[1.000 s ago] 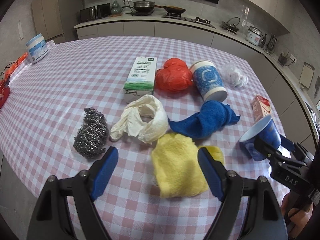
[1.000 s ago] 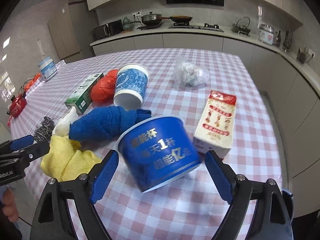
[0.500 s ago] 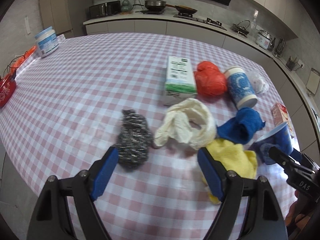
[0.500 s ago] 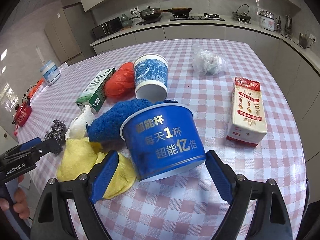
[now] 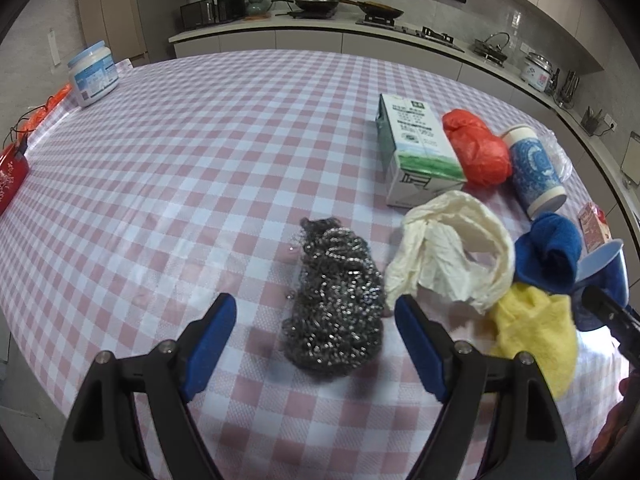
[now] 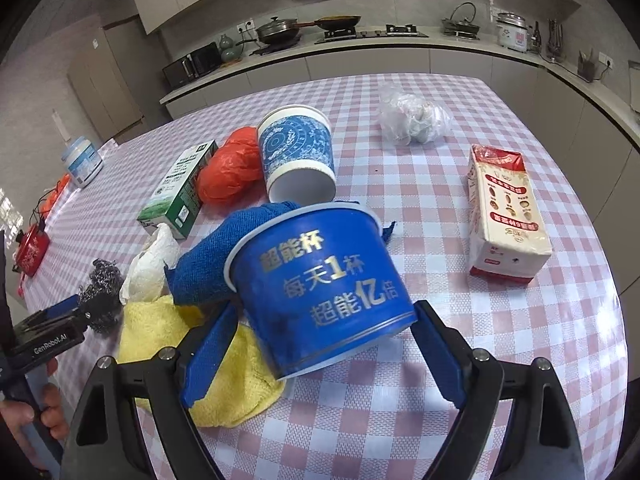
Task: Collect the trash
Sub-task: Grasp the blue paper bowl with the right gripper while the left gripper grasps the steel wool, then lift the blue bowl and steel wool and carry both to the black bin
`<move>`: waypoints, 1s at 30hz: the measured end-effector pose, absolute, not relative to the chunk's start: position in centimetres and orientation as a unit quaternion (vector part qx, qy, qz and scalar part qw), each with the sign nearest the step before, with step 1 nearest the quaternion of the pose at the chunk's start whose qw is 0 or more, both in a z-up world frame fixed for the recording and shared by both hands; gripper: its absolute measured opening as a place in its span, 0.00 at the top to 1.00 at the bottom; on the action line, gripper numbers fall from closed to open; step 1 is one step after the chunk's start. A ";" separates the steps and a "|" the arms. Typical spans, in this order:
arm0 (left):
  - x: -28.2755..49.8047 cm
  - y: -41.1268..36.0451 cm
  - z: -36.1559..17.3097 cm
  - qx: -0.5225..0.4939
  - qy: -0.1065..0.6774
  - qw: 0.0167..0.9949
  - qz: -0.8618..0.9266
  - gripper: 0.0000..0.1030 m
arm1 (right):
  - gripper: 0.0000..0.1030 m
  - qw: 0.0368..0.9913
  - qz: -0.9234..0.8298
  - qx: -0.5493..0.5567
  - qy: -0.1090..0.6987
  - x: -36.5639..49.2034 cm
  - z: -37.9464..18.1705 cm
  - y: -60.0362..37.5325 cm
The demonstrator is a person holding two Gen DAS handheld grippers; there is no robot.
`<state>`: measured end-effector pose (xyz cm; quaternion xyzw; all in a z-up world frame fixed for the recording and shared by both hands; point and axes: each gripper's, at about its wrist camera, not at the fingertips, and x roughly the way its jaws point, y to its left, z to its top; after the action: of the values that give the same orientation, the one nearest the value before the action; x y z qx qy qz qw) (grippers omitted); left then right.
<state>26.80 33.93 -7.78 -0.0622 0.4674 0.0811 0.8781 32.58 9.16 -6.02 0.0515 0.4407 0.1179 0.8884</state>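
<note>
My right gripper (image 6: pixel 320 350) is shut on a blue paper tub (image 6: pixel 320 292) with gold writing and holds it tilted above the checked table (image 6: pixel 460 420). My left gripper (image 5: pixel 316 344) is open, its jaws on either side of a steel wool scrubber (image 5: pixel 336 304) on the table. Beside the scrubber lie a crumpled white bag (image 5: pixel 452 256), a yellow cloth (image 5: pixel 536 328) and a blue cloth (image 5: pixel 550 252). Further back are a green-white carton (image 5: pixel 416 148), a red plastic bag (image 5: pixel 478 152) and a blue patterned paper cup (image 5: pixel 534 170) on its side.
A red-white carton (image 6: pixel 506 208) and a clear crumpled bag (image 6: pixel 414 118) lie on the table's right side. A white jar with a blue lid (image 5: pixel 93 74) stands at the far left corner. A red object (image 5: pixel 10 178) sits at the left edge. Kitchen counters run behind.
My left gripper has swung left, from over the yellow cloth to around the steel wool scrubber. My right gripper has closed on the blue tub and lifted it, tilting it.
</note>
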 end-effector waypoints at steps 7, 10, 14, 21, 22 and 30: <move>26.6 34.0 -8.3 -0.063 0.461 0.883 0.061 0.55 | 0.18 0.891 0.110 0.052 0.438 32.4 -6.0 9.3; 26.5 34.1 -8.1 -0.071 0.458 0.885 0.053 0.60 | 0.19 0.891 0.110 0.049 0.438 32.3 -5.9 9.5; 25.5 34.3 -6.8 -0.077 0.440 0.893 0.054 0.61 | 0.20 0.893 0.114 0.059 0.431 32.0 -5.6 9.2; 24.8 32.5 -3.5 -0.073 0.408 0.910 0.025 0.61 | 0.22 0.897 0.117 0.072 0.419 31.2 -4.4 7.8; 24.8 31.9 -3.3 -0.070 0.405 0.912 0.019 0.61 | 0.22 0.899 0.117 0.073 0.416 31.0 -4.2 7.5; 24.4 27.4 -2.6 -0.061 0.403 0.913 -0.027 0.61 | 0.24 0.894 0.121 0.081 0.423 29.9 -4.8 5.5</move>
<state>24.38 27.43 -2.61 -0.0606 0.4026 -0.0270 0.9130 29.86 5.46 -4.81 0.0812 0.4232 0.1214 0.8942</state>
